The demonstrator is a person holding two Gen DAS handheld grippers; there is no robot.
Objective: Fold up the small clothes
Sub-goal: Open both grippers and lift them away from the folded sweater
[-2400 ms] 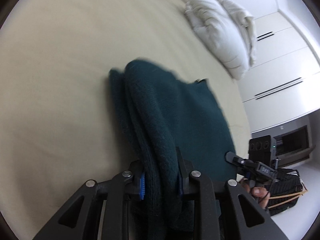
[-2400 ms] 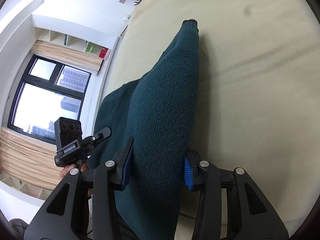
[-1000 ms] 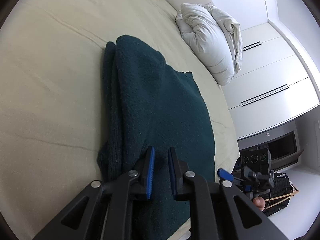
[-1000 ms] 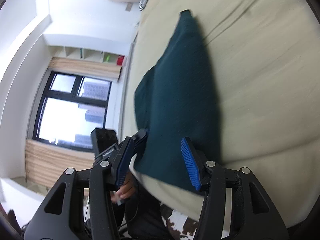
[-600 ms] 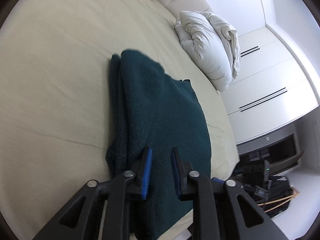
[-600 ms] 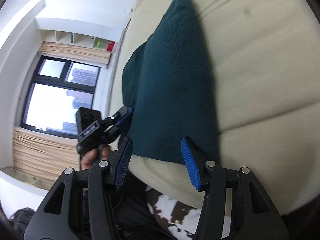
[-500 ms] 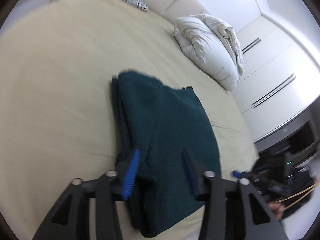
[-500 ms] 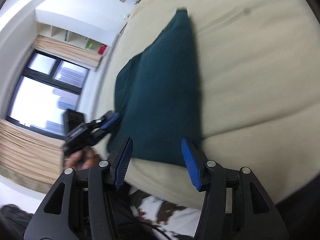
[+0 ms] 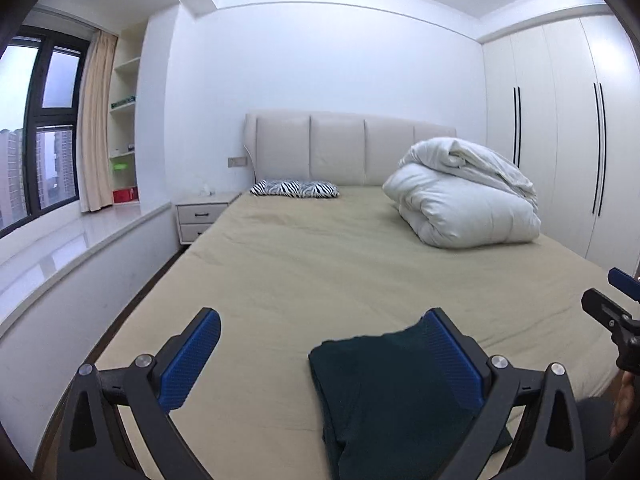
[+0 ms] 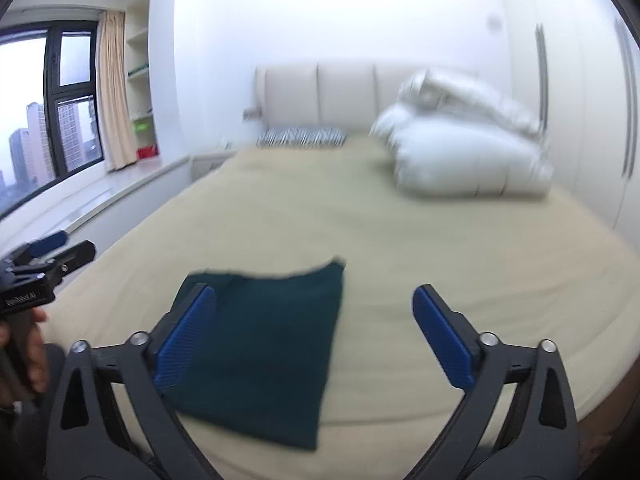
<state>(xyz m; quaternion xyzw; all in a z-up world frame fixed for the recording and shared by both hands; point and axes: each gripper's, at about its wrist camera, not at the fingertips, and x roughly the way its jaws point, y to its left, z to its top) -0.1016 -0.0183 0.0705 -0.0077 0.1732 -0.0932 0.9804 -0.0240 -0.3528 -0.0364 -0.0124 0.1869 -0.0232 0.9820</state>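
Both my claws have let go and risen: left gripper (image 9: pixel 320 356) and right gripper (image 10: pixel 316 336) are opening wide, gripping nothing. Folded dark green garment (image 10: pixel 264 344) lies flat near the bed's (image 9: pixel 320 256) foot edge (neat enough). I'd withdraw cleanly, without snagging cloth.

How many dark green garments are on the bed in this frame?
1: a folded green garment lies on the bed near its foot edge, in both wrist views. Nothing else green shows; the duvet could hide more.
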